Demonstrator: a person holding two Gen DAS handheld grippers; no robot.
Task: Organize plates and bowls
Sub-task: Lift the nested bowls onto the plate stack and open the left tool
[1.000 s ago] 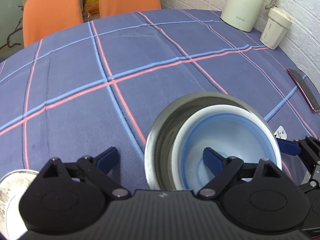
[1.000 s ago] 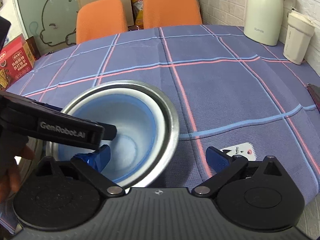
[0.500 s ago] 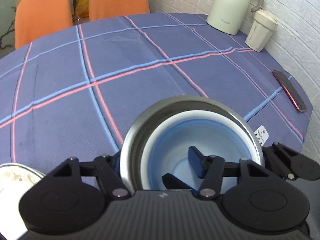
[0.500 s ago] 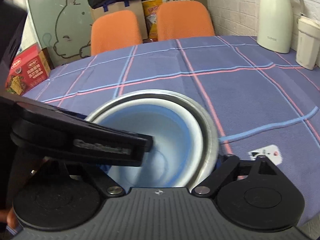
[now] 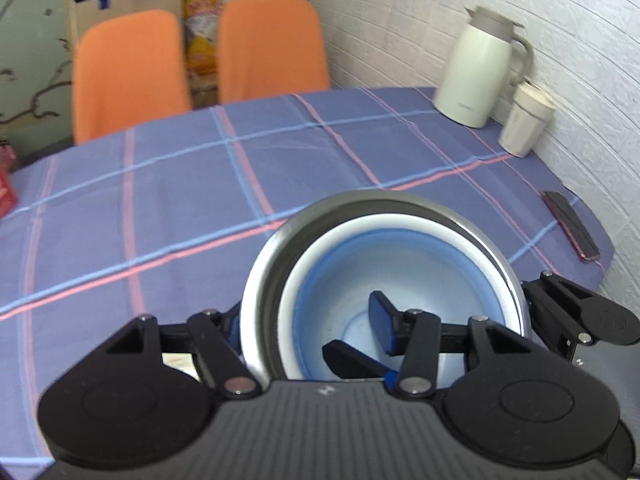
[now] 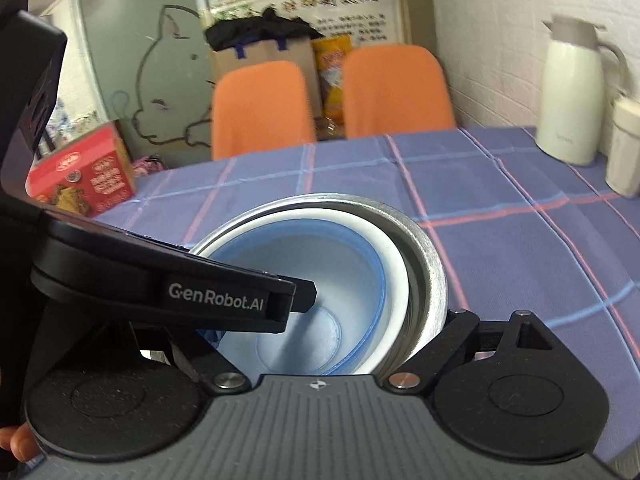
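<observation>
Bowls nested: steel bowl (image 5: 260,280) outermost, white bowl with blue lining (image 5: 404,264) inside it, pair raised above checked tablecloth (image 5: 160,208). Left gripper (image 5: 308,330) clamped across near-left wall of both, one finger inside, one outside. Right gripper (image 6: 332,334) clenched on opposite wall, same straddle. Step judged: two-handed carry of stack. Next move calls for level, matched travel to stacking spot, then set-down before release; uneven lift risks tilt.

Your plastic bowl (image 5: 404,280) sat nested in the steel bowl (image 5: 360,204) — kettle (image 5: 480,68) and cup (image 5: 526,120) far right, two chairs (image 5: 128,76) behind the table (image 5: 160,200).
</observation>
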